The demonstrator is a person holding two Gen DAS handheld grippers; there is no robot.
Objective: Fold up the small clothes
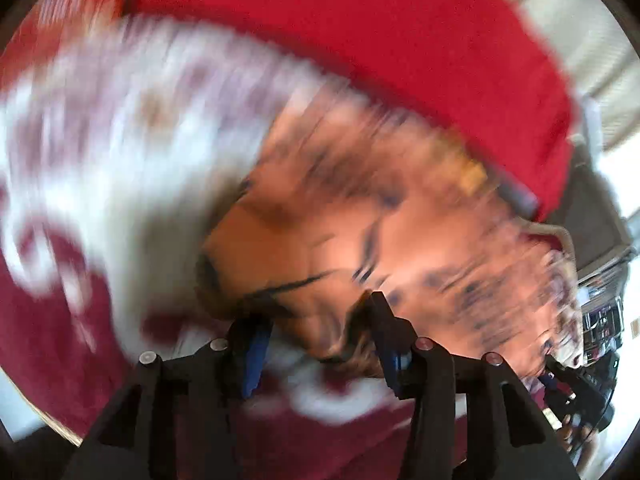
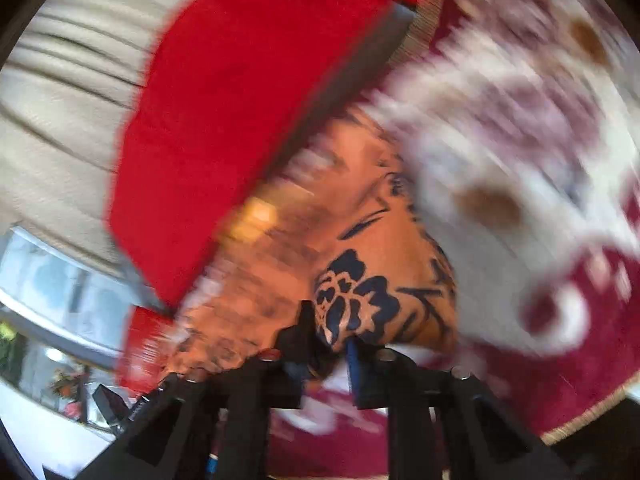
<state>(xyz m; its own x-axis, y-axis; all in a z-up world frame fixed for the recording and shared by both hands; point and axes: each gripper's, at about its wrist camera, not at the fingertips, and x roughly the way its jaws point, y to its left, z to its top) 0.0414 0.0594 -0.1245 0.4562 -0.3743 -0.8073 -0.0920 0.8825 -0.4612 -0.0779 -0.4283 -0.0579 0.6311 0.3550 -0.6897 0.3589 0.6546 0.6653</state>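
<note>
Pinching the orange garment's [image 2: 372, 240] near edge in both grippers [image 1: 316, 320] [image 2: 330, 328], I see bare rug [image 2: 580, 360] at three o'clock.

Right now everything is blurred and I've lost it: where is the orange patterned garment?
The orange garment lies mid-frame in both wrist views, on the maroon-and-white rug, just below the red cloth.

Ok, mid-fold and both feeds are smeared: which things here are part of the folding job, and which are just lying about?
Part of the job:
- orange patterned garment
- left gripper, at the garment's near edge
- right gripper, garment edge between its fingers

Lying about:
- red cloth behind the garment
- maroon and white rug underneath
- beige sofa
</note>
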